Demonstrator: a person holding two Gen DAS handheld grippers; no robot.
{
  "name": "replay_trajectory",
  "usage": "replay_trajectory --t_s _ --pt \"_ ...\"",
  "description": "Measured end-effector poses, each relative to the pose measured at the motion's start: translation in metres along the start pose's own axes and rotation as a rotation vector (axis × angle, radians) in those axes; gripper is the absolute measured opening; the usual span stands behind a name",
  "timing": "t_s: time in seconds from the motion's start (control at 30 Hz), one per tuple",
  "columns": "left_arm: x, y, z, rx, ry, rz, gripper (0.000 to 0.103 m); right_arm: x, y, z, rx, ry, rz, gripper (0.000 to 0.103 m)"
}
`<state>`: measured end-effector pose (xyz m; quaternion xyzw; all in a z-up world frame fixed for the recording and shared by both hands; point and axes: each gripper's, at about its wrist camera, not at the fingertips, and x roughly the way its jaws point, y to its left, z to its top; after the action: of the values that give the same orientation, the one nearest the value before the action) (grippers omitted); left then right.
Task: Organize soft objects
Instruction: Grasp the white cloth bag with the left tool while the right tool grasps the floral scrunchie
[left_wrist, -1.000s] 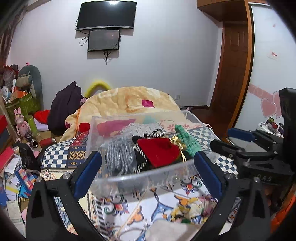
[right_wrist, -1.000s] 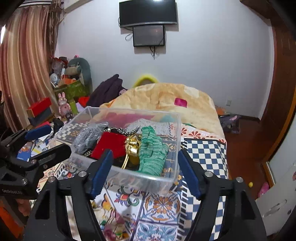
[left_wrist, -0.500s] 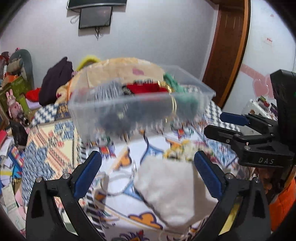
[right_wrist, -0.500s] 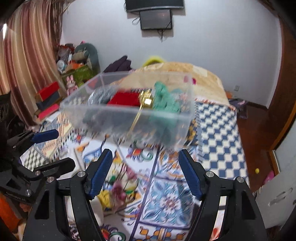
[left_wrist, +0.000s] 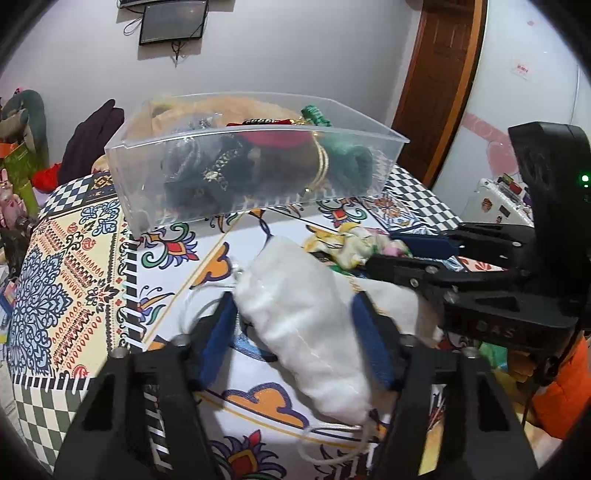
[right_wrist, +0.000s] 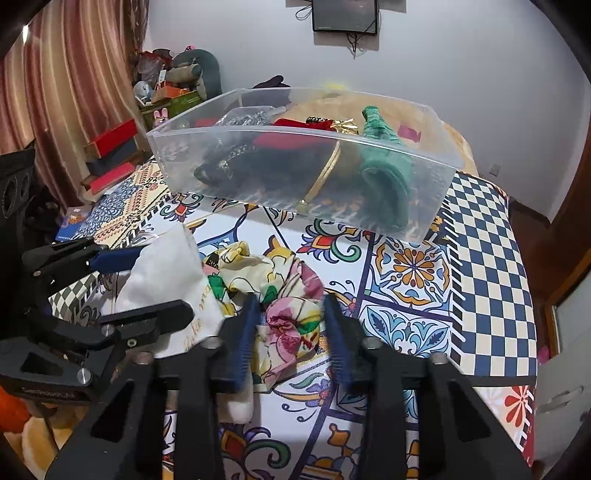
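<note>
- Now L gripper (left_wrist: 295, 317) jaws part-closed around white pouch (left_wrist: 303, 317) on bedspread (left_wrist: 74, 258), near bin (left_wrist: 255, 155); contact unclear.
- R gripper (right_wrist: 290, 332) jaws straddle floral cloth (right_wrist: 284, 321), grip unclear.
- Risk: pouch cord (left_wrist: 332, 448) snags/drags; limp cloth slips out; arms close, may bump.

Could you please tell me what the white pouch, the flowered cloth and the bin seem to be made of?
White pouch: probably matte woven cotton, judging by its soft creases and cord.
Flowered cloth: thin printed fabric with a slight sheen, crumpled.
Bin: clear hard plastic; its contents show through.
</note>
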<state>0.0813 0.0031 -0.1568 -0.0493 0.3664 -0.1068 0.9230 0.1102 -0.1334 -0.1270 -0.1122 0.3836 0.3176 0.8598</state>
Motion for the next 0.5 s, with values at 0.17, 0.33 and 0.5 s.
replay_trajectory --t_s 0.17,0.33,0.5 --pt "-0.004 0.002 -0.001 -0.013 0.000 -0.018 0.036 0.000 -0.001 -0.001 -0.004 -0.016 -0.027 0.013" --pt "-0.014 0.008 0.001 -0.025 -0.026 0.009 0.017 -0.007 -0.004 -0.001 0.004 -0.046 -0.070 0.011" --pt "-0.025 0.014 0.006 -0.033 -0.060 0.034 0.014 -0.023 -0.015 0.002 0.038 -0.089 -0.079 0.011"
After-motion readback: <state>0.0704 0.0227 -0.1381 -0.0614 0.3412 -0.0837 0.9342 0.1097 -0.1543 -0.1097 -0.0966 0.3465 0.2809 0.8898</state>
